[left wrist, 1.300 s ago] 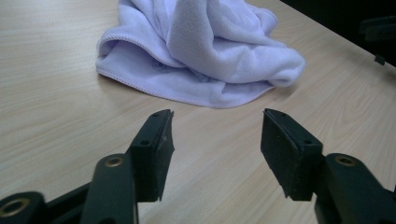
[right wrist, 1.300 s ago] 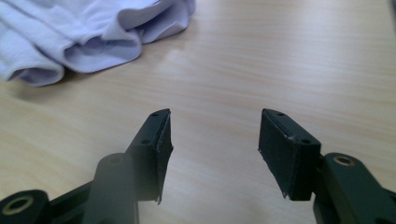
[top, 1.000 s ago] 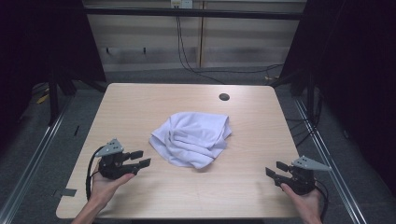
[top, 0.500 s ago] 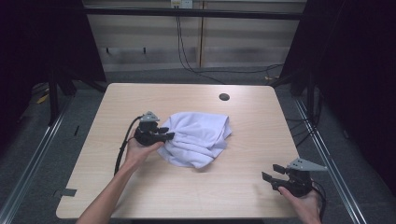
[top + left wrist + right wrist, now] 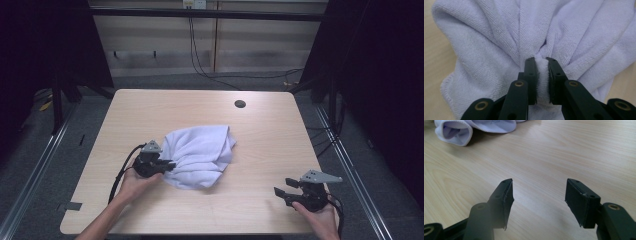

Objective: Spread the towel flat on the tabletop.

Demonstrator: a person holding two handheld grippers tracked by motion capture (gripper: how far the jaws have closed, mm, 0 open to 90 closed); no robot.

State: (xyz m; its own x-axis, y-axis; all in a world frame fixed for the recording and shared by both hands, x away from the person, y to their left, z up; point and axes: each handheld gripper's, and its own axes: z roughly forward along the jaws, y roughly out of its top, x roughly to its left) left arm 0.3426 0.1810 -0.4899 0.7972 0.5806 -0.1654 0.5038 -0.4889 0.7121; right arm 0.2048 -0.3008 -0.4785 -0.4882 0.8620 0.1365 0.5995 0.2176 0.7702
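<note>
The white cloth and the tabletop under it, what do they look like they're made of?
The white cloth looks like soft terry or microfibre towelling: fuzzy looped pile, a stitched hem, and it bunches into folds where the left tongs pinch it. The tabletop looks like light wood or wood-look laminate, with a smooth matte finish and visible grain lines; which of the two is unclear.

place: lab/test rig | evidence: bare wood table (image 5: 150, 115), dark frame, wall cables (image 5: 200, 60)

Pale wooden table (image 5: 260, 130) on grey floor (image 5: 45, 165) — dark surroundings, cables (image 5: 200, 60) behind.
</note>
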